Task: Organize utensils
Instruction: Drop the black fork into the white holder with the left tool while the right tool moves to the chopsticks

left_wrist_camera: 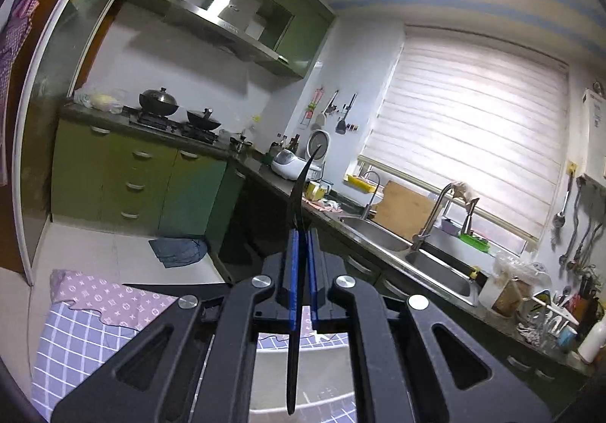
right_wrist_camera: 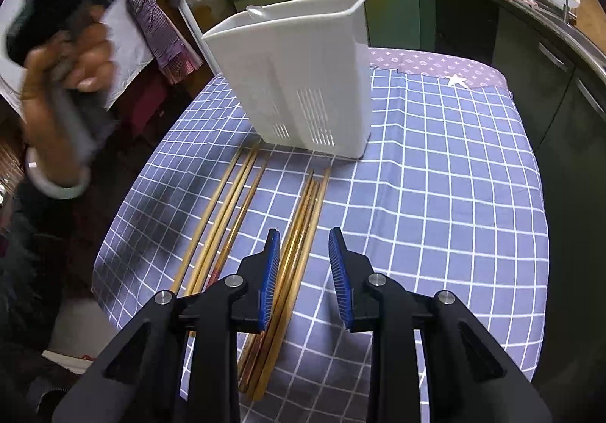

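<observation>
My left gripper (left_wrist_camera: 302, 233) is shut on a thin black utensil (left_wrist_camera: 299, 203), seen edge-on, which sticks up past the fingertips and down below them; it is raised above the table and points at the kitchen. In the right wrist view a white plastic utensil holder (right_wrist_camera: 303, 74) stands on the checked tablecloth (right_wrist_camera: 435, 176). Two bundles of wooden chopsticks lie in front of it: a left bundle (right_wrist_camera: 223, 218) and a right bundle (right_wrist_camera: 303, 229). My right gripper (right_wrist_camera: 305, 237) is open, just above the right bundle, with its left pad (right_wrist_camera: 270, 271) beside the sticks.
The person's left hand (right_wrist_camera: 68, 82) holding the other gripper shows blurred at the upper left. Green cabinets, a stove with pans (left_wrist_camera: 178, 108) and a double sink (left_wrist_camera: 409, 245) line the walls. A drying rack with utensils (left_wrist_camera: 560, 309) stands at the right.
</observation>
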Demonstrator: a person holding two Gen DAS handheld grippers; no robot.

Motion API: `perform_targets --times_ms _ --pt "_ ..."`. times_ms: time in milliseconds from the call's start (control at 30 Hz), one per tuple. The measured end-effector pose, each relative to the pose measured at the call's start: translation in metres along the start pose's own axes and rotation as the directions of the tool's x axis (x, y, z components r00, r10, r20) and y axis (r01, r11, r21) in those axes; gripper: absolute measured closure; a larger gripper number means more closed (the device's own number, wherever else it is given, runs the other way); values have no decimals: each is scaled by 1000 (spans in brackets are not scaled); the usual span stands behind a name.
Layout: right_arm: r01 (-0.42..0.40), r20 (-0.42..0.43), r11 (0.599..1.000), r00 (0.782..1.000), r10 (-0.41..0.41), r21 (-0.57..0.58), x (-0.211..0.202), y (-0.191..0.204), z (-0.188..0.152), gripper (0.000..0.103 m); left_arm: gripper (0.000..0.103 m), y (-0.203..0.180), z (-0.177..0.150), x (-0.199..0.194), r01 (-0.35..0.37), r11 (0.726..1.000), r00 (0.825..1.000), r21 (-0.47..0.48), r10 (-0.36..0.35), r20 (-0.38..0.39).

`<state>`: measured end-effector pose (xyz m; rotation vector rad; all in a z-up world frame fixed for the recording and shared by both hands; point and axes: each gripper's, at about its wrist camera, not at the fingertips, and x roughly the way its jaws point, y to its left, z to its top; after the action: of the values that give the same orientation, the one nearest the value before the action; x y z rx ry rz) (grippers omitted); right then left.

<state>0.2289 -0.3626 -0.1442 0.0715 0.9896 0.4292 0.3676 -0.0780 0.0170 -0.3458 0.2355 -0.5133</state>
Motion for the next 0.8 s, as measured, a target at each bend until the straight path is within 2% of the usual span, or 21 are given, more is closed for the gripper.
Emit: perform_targets --times_ms 133,300,433,533,600,700,800 --pt "10 1 1000 1000 -10 9 0 -6 -1 76 98 -5 -21 7 -47 997 998 60 45 37" --pt "31 -28 1000 999 -31 0 15 -7 4 76 98 -5 -25 10 -72 994 995 81 66 74" --pt "26 -112 1000 993 -25 9 39 -9 10 76 98 -5 -32 16 -87 991 995 105 82 53" --pt "12 -203 1000 979 -7 24 60 -13 14 76 98 -6 -43 18 -104 986 994 134 100 32" --pt "-1 -267 999 964 14 48 73 -16 16 81 98 -5 -47 18 -112 985 994 133 109 28" --pt "-14 -311 997 950 37 76 84 -17 18 82 98 -2 -51 17 -123 984 992 129 122 19" --pt "-18 -314 994 948 50 104 87 -17 24 82 98 0 -53 17 -133 981 991 139 132 14"
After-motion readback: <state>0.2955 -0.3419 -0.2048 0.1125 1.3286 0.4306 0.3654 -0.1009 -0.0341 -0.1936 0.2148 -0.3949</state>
